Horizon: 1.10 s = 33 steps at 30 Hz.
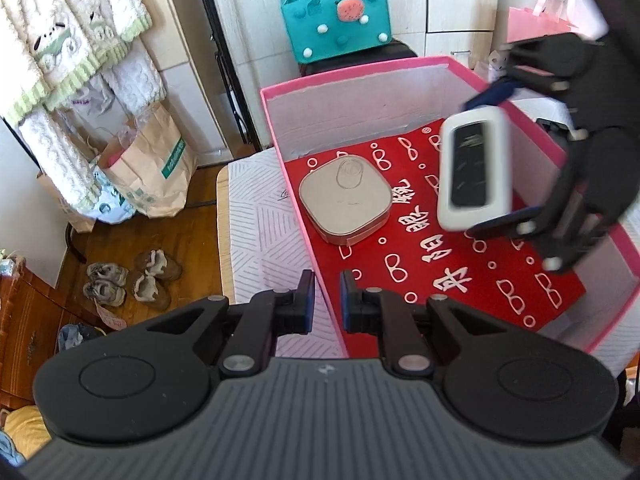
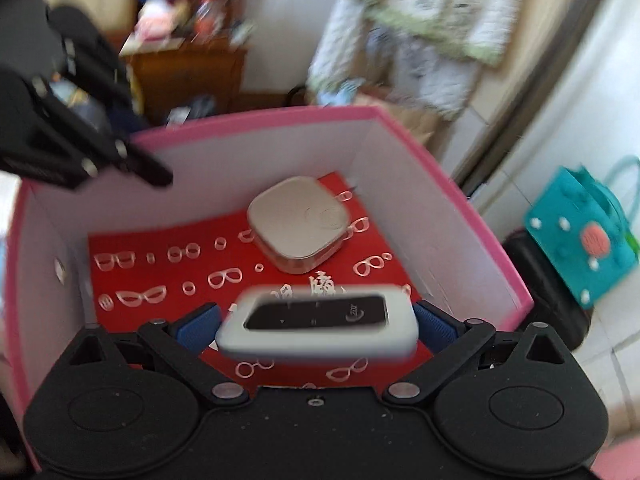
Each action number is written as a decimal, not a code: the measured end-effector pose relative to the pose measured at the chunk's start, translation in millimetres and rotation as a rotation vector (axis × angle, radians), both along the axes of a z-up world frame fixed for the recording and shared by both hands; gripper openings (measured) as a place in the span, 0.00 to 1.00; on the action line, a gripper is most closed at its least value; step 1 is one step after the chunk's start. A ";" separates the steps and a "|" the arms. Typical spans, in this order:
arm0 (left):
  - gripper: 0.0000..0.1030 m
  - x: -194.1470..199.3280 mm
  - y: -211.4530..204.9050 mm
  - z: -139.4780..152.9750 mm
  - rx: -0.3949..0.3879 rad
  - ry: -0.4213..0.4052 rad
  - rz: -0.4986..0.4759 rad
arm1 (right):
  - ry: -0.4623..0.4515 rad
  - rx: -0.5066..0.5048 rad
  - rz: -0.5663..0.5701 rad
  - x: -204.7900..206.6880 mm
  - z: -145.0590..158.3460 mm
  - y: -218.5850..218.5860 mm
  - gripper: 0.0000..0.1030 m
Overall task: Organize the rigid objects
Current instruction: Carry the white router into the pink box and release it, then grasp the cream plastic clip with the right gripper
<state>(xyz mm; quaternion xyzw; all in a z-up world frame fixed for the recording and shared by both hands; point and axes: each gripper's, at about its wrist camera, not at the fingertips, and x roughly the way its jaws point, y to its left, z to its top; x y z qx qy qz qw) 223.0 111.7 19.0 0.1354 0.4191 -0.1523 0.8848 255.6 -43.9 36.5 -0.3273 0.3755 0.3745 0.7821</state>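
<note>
A pink box (image 1: 352,74) with white inner walls and a red printed sheet (image 1: 440,280) on its floor stands on the table. In it lies a beige square case (image 1: 345,202), also visible from the right wrist (image 2: 298,226). My left gripper (image 1: 327,300) is shut on the box's near wall, one finger on each side of the rim. My right gripper (image 2: 316,322) is shut on a white device with a black screen (image 2: 316,320), holding it by its two ends. The white device (image 1: 474,172) hangs above the red sheet inside the box, apart from the case.
The box stands on a table with a striped white cloth (image 1: 260,232). Behind it are a teal felt bag (image 1: 334,20) and a pink bag (image 1: 536,24). Paper bags (image 1: 160,168) and shoes (image 1: 132,280) are on the wooden floor at the left.
</note>
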 end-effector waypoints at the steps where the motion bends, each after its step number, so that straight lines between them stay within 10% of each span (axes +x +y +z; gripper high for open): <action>1: 0.12 -3.4 -0.9 1.7 0.002 -0.009 -0.011 | 0.001 -0.039 0.031 1.7 -3.0 5.7 0.99; 3: 0.12 -3.3 1.5 3.7 -0.022 0.006 -0.021 | 0.018 -0.088 0.069 8.7 -8.5 12.6 0.90; 4: 0.12 -2.0 3.1 4.0 -0.032 0.014 -0.021 | 0.043 -0.106 0.075 16.6 -12.0 17.7 0.70; 10: 0.12 0.4 7.6 2.9 -0.040 0.011 -0.035 | 0.088 -0.131 0.020 45.4 -22.5 22.4 0.54; 20: 0.13 1.5 10.1 3.5 -0.053 0.023 -0.043 | 0.110 0.062 -0.084 39.0 5.5 -11.6 0.53; 27: 0.12 9.7 10.8 7.3 -0.053 0.073 -0.054 | 0.072 0.391 -0.359 -10.0 40.8 -89.3 0.64; 33: 0.12 11.8 11.5 7.9 -0.044 0.091 -0.076 | 0.043 0.466 -0.554 -59.8 29.3 -150.8 0.64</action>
